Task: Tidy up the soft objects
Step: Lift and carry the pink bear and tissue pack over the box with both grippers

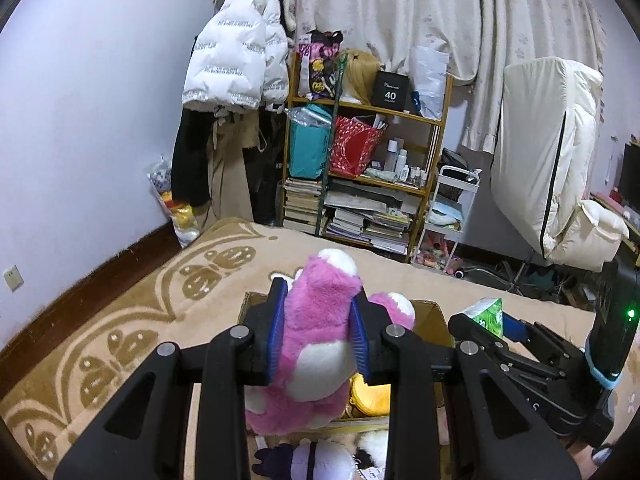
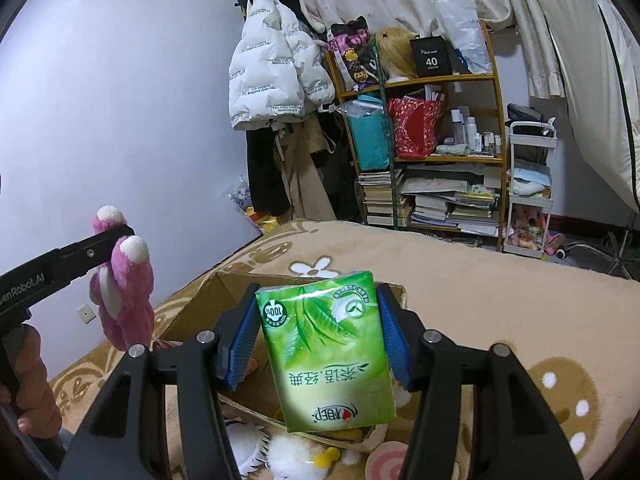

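Left tongs (image 1: 318, 334) clamp pink plush (image 1: 316, 320); right tongs (image 2: 320, 340) clamp tissue pack (image 2: 328, 352)

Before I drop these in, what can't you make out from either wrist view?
- Open cardboard box: its inside is mostly hidden in both views, by the left gripper with the pink plush toy, and by the right gripper with the green tissue pack.
- Plush toys at the bottom edges: cut off.

Both views (close) share box (image 1: 434, 322).
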Demonstrator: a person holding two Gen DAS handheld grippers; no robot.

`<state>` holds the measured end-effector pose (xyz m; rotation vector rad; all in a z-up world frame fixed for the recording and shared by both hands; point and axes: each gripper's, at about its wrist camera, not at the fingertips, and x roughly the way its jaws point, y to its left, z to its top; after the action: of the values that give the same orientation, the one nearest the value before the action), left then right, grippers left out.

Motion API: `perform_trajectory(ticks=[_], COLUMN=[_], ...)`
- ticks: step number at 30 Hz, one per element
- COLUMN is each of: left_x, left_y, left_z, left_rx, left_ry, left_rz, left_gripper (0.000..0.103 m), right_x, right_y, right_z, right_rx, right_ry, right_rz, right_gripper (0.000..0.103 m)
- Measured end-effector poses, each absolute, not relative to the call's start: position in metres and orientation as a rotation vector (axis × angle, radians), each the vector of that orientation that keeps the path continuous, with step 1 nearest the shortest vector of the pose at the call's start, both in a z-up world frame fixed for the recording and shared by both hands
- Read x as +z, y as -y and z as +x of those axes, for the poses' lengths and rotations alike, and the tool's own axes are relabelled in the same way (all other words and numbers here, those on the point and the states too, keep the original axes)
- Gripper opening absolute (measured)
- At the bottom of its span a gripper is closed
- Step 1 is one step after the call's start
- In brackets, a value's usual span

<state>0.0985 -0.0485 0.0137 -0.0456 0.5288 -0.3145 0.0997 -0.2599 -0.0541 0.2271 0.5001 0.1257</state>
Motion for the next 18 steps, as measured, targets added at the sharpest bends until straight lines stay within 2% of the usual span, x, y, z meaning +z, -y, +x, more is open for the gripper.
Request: perform_trajectory(ticks=[8, 18], left_x=[-0.006, -0.005], left_y=[0.045, 0.051], left_z=[0.116, 0.121], left_rx=[-0.324, -0.367], left_ry=[-0.614, -0.596], left_rz=[-0.091, -0.095], left_gripper=[0.028, 0.028], right_x=[-0.065, -0.065], right_y=[0.262, 0.263], right_z=[0.105, 0.105], right_rx=[0.134, 0.149], right_ry=[-0.505, -0.475], right_rz=[0.238, 0.241], right_gripper=[0.059, 0.059])
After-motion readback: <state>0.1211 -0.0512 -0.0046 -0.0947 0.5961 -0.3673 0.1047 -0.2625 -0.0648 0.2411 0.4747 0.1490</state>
